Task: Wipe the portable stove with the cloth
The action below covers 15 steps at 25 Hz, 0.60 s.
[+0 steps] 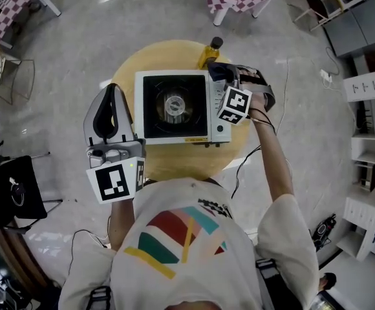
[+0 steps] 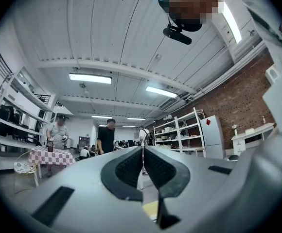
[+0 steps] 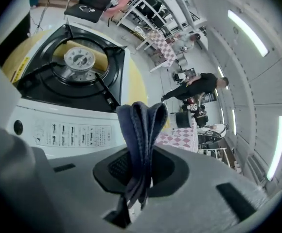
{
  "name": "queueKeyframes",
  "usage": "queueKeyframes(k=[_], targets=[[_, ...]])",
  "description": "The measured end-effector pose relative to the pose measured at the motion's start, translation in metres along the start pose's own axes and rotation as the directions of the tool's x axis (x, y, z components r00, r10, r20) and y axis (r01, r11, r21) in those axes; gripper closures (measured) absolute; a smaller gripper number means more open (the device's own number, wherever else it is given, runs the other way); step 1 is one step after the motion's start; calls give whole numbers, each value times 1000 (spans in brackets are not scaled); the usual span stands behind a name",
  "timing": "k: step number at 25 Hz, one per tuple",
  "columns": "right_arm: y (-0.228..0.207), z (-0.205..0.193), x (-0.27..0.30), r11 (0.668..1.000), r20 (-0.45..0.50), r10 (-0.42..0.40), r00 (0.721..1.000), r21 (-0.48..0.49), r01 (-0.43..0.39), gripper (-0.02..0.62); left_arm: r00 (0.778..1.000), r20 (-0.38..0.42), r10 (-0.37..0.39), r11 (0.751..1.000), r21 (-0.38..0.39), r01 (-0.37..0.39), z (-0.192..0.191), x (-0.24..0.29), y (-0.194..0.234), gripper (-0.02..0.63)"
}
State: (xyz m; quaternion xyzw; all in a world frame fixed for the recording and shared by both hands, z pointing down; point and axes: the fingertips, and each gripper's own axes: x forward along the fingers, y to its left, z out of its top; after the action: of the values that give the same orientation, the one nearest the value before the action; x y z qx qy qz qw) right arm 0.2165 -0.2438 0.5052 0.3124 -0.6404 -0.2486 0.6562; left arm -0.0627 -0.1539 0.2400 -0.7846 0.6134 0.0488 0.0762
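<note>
1. Head view: the portable stove point(image 1: 174, 107) sits mid round yellow counter point(image 1: 168, 51), right in front of you.
2. The dark folded cloth point(image 3: 142, 125) is clamped in your right gripper point(image 3: 140, 171), by the stove's right control side; I can't tell if it touches.
3. Your left gripper point(image 2: 142, 165) has its jaws together with nothing between them, beside the stove's left edge.
4. The wipe looks barely begun. Next, press the cloth down on the stove top and sweep across.

White stove point(image 1: 174, 106), folded dark-blue cloth point(image 3: 142, 125)
</note>
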Motion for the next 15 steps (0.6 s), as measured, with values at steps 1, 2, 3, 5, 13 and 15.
queueKeyframes(k=[1, 2, 3, 5, 13, 15], targets=[[4, -1, 7, 1000, -10, 14, 1000, -11, -14, 563, 1000, -2, 2, 1000, 2, -2, 0, 0, 0, 598], [8, -1, 12, 999, -19, 31, 999, -21, -31, 563, 1000, -5, 4, 1000, 3, -4, -1, -1, -1, 599], [13, -1, 17, 998, -26, 48, 999, -30, -49, 563, 1000, -8, 6, 1000, 1, -6, -2, -1, -1, 598], [21, 0, 23, 996, -36, 73, 997, -45, -74, 563, 1000, -13, 10, 1000, -4, -10, -3, -2, -1, 598], [35, 4, 39, 989, -56, 118, 991, -79, -123, 563, 999, -22, 33, 999, -3, -33, -6, -3, 6, 599], [36, 5, 40, 987, -56, 130, 990, -83, -134, 563, 999, -27, 38, 999, -3, -38, -8, -3, 7, 598]])
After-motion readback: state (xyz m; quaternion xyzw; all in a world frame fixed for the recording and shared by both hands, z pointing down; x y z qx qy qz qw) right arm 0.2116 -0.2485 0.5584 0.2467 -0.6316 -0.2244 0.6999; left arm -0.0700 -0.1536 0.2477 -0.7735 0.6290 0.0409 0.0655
